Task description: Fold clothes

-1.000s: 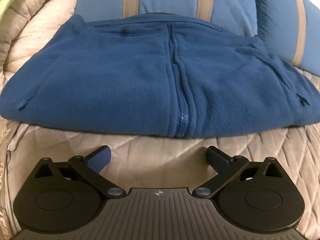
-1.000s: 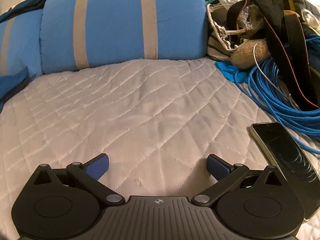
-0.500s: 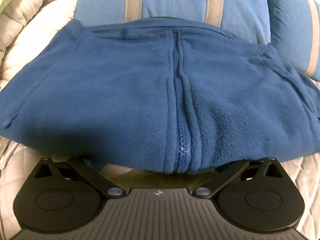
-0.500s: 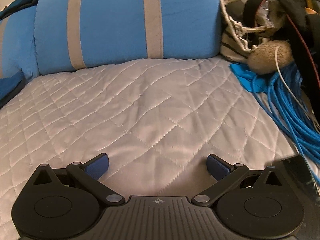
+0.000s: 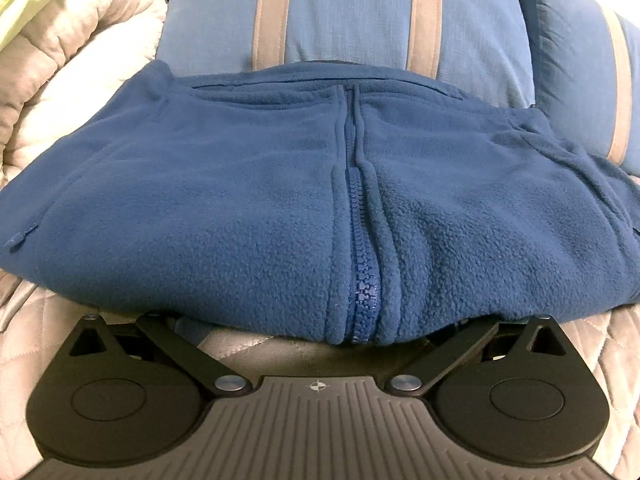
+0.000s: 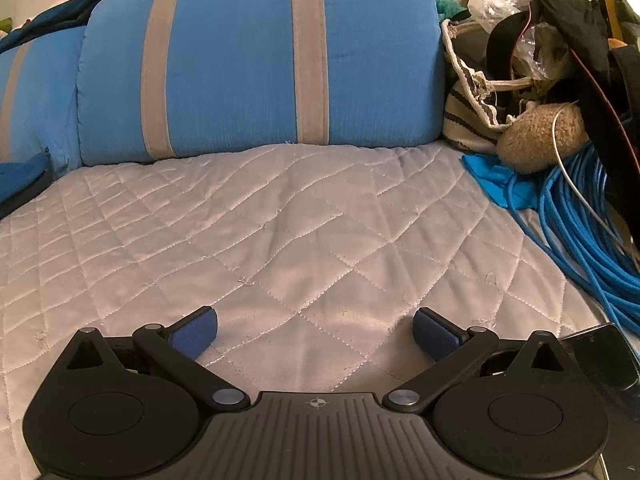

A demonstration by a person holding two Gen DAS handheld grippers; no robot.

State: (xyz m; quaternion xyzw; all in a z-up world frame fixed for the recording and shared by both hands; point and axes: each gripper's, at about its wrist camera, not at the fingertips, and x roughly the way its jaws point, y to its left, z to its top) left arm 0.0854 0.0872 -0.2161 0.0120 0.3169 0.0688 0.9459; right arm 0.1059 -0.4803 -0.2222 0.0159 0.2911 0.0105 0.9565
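Note:
A folded dark blue fleece jacket [image 5: 240, 208] with a front zipper [image 5: 362, 272] lies on the quilted bedspread [image 5: 248, 346] in the left wrist view. My left gripper [image 5: 320, 330] is open, its arms spread wide; both fingertips are hidden under the jacket's near hem, either side of the zipper. My right gripper [image 6: 316, 332] is open and empty, low over the bare quilted bedspread [image 6: 280, 220], apart from the jacket. A small dark blue corner of cloth [image 6: 20, 184] shows at the far left of the right wrist view.
Blue pillows with grey stripes [image 5: 340, 16] [image 6: 256, 56] stand behind. A rolled cream quilt [image 5: 60, 80] lies at left. At right are a coil of blue cable [image 6: 580, 224], bags and a plush toy [image 6: 536, 140], and a phone [image 6: 604, 356].
My left gripper has moved forward to the jacket, and its fingertips have slid under the near hem. My right gripper has drifted a little over the bedspread and stays open.

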